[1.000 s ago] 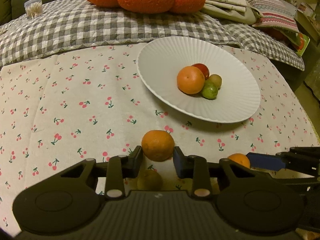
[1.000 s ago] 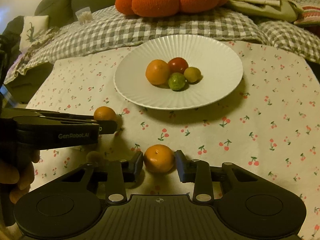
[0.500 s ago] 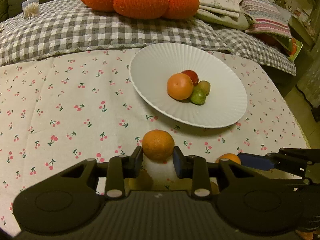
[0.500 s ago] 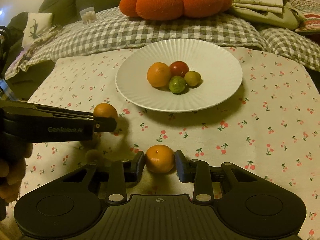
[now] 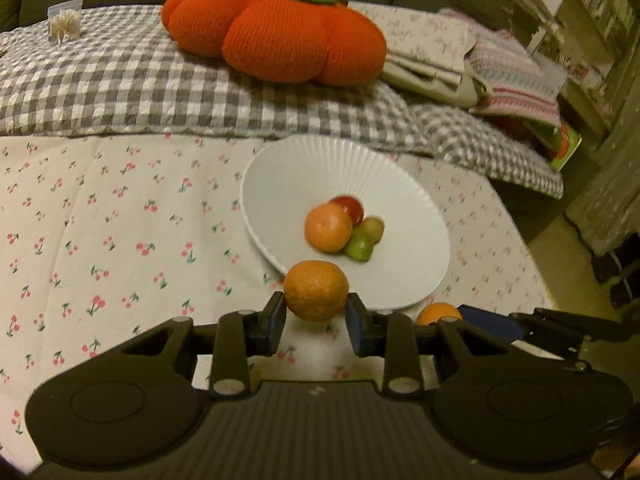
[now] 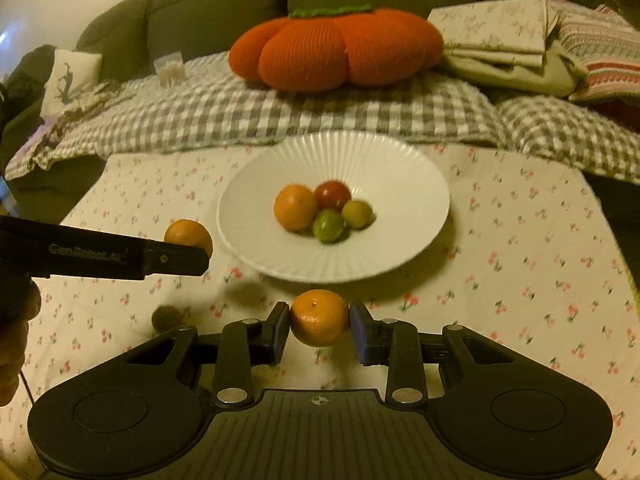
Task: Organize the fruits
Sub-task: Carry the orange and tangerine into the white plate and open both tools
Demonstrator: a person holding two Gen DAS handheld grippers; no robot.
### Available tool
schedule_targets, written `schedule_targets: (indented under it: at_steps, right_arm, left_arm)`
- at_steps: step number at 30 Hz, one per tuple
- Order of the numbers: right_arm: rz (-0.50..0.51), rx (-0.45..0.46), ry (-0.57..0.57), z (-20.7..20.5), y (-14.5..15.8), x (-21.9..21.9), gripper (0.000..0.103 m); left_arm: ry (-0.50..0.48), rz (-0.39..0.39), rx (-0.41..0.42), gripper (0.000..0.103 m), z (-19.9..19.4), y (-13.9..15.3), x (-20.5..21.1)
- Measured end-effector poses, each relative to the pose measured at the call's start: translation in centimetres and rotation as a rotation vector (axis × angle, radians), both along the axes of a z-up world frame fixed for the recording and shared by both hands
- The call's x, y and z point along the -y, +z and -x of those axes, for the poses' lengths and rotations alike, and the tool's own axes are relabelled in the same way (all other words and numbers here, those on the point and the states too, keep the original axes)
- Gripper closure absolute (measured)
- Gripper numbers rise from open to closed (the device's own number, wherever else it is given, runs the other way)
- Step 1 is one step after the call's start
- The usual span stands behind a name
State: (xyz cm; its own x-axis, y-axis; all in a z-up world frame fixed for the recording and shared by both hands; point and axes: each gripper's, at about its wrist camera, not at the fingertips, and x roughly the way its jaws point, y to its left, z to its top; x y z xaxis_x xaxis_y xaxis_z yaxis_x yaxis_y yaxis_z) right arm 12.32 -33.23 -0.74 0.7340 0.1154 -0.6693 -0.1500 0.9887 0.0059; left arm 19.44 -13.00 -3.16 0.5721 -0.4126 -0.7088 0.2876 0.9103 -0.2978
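On the far left of the right wrist view, a hand (image 6: 12,344) is holding the left gripper (image 5: 316,316), whose black arm is reaching in from the edge. Its two blue-padded fingers are clamping an orange (image 5: 316,290), holding it clear of the cherry-print tablecloth (image 5: 100,240). In the left wrist view this orange is hanging just in front of the near rim of the white plate (image 5: 400,280).

Below that gripper arm, a small olive-green fruit (image 6: 167,318) is lying on the cloth, apart from the plate and blurred in shadow.

Moving toward the middle, the ribbed white plate is sitting on the cloth and carrying four fruits bunched together: a large orange one (image 6: 295,207) on the left, a red one (image 6: 333,195) behind it, a green one (image 6: 328,225) in front, and a yellowish one (image 6: 357,213) on the right. All four are touching or nearly touching.

Nearer the camera, the right gripper (image 6: 319,325) is squeezing a second orange (image 6: 319,317) between its pads, with the fruit hanging above the cloth and short of the plate's near edge. From the left wrist view, this second orange is peeking out at the lower right, beside the right gripper's blue tip.

Behind the table, a checked blanket (image 6: 240,116) is lying across a sofa, with a knitted pumpkin cushion (image 6: 340,48) resting on it and folded cloths (image 6: 500,40) stacked to the right.
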Motion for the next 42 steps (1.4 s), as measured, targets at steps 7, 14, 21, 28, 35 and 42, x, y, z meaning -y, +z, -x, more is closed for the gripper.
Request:
schedule_targets:
  at_steps: [7, 14, 21, 28, 35, 42]
  right_arm:
    - [0.001, 0.025, -0.007, -0.8, 0.6, 0.1, 0.072]
    - [-0.006, 0.058, -0.021, -1.9, 1.4, 0.6, 0.072]
    - [0.023, 0.06, -0.034, -3.7, 0.7, 0.8, 0.072]
    - [0.05, 0.061, -0.024, -4.9, 0.3, 0.8, 0.072]
    - [0.059, 0.065, -0.01, -6.2, -0.1, 0.9, 0.071]
    - [0.061, 0.04, -0.002, -6.8, -1.2, 1.0, 0.071]
  left_arm:
    - [-0.005, 0.029, 0.006, 0.073, -0.8, 0.1, 1.1]
    - [-0.014, 0.084, -0.004, 0.073, -2.0, -0.2, 2.0]
    - [0.004, 0.074, -0.023, 0.073, -3.0, -1.3, 2.9]
    - [0.041, 0.09, -0.041, 0.072, -4.1, -2.1, 2.9]
    - [0.065, 0.12, -0.066, 0.072, -4.8, -3.1, 2.7]
    - [0.057, 0.154, -0.087, 0.072, -5.0, -3.5, 3.4]
